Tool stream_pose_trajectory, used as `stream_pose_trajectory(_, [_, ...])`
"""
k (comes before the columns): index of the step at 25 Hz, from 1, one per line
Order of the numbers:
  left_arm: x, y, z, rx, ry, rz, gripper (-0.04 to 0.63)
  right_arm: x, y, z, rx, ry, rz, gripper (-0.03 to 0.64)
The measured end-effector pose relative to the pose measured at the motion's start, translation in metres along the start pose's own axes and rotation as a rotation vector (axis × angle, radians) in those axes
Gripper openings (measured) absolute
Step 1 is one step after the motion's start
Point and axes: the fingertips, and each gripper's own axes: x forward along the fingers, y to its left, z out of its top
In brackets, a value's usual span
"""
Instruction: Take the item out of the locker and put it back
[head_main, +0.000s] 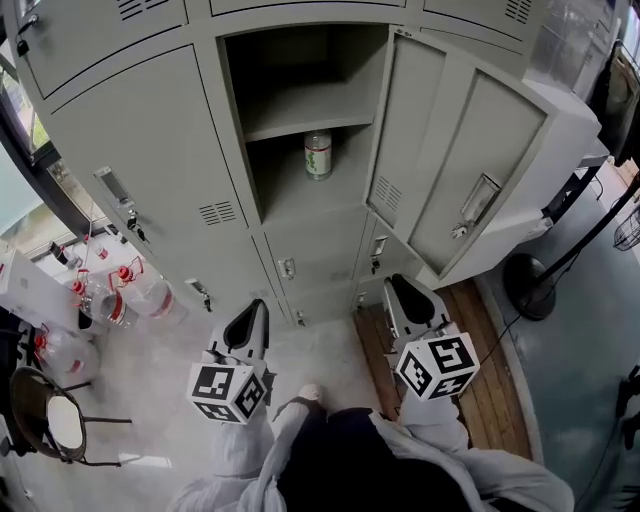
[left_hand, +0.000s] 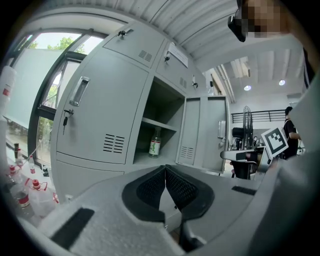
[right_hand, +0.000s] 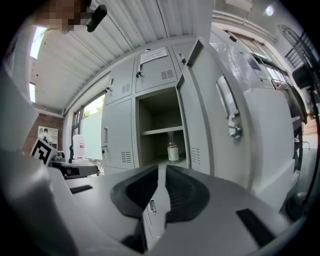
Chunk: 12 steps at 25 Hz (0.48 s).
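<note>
A grey sheet-metal locker (head_main: 150, 150) stands with one compartment open. Its flat door (head_main: 470, 170) is swung out to the right, showing a louvred vent and a chromed latch handle. Inside, a thin metal shelf (head_main: 300, 125) splits the compartment. Below it, on the compartment floor, a small clear bottle (head_main: 318, 154) stands upright toward the back, with a pale cap and a white-and-green label. The left gripper view shows the same bottle (left_hand: 155, 145) beyond the jaws, and the right gripper view shows it (right_hand: 173, 150) as slim-necked and straight-sided.

Both tools are held low in front of the locker, well apart from the bottle. The left hand-held gripper (head_main: 258, 312) has its black, grid-textured pads pressed together at the tips (left_hand: 165, 168), with nothing between them. The right hand-held gripper (head_main: 405, 295) has its ribbed black jaws drawn almost together (right_hand: 159, 169), leaving only a thin slit, and it is empty too. Each carries a cube with black-and-white square markers (head_main: 230, 390).

Large clear plastic water bottles with red caps (head_main: 120, 295) lie on the pale floor at the left. Wooden planks (head_main: 490, 380) cover the floor at the right.
</note>
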Motion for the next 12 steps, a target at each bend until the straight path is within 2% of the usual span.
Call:
stream_pose_trajectory(1, [-0.004, -0.004, -0.002, -0.005, -0.003, 0.001, 0.009, -0.006, -0.001, -0.005, -0.006, 0.001, -0.003, 0.027])
stream_pose_trajectory(3, [-0.011, -0.012, -0.006, -0.017, -0.013, 0.001, 0.009, -0.015, -0.002, -0.016, -0.039, 0.009, -0.007, 0.004])
stream_pose_trajectory(6, [-0.021, -0.025, -0.013, -0.028, -0.022, -0.001, 0.009, -0.027, 0.000, -0.034, -0.090, 0.036, -0.005, 0.000])
stream_pose_trajectory(12, [-0.036, -0.040, -0.035, -0.030, 0.005, 0.000, 0.009, -0.048, 0.006, -0.061, -0.064, 0.067, 0.047, -0.002])
